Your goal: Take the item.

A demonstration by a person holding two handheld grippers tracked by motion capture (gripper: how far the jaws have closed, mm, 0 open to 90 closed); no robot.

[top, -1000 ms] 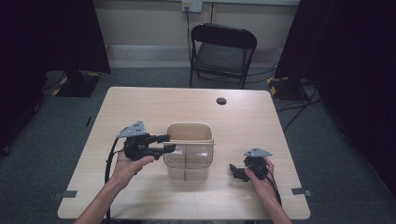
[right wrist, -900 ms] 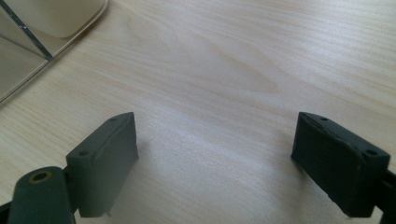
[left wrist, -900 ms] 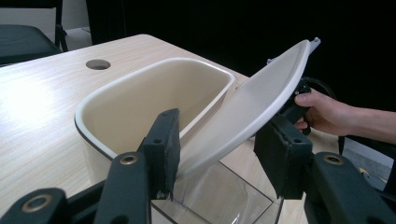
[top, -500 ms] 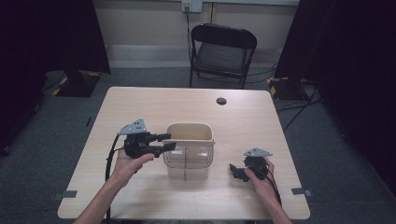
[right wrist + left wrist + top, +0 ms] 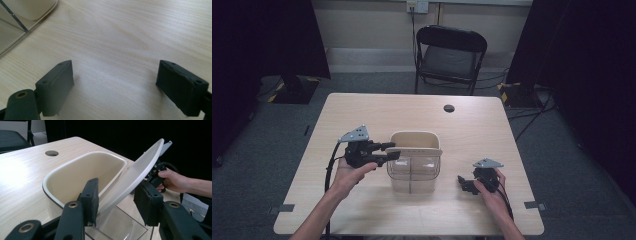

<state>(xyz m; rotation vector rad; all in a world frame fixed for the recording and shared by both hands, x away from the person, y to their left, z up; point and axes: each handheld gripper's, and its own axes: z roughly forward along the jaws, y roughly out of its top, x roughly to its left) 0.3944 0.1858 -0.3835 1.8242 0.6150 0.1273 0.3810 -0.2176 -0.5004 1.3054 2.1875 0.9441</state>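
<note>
Left gripper view: cream lid (image 5: 132, 175) tilts, seemingly hinged, over clear bin (image 5: 82, 177).

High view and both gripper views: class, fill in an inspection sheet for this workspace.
Surface: pale wooden table with a round dark cable hole.
Job's things: clear plastic bin with a cream rim; its cream swing lid is tilted up.
Clutter: nothing seen.
Grippers: left gripper has just been closing, with the lid between its pads, which seem to touch it; right gripper is open and low over the table.
Cables: a black cable trails from the left gripper.
Surroundings: black folding chair, grey floor, dark curtains.
</note>
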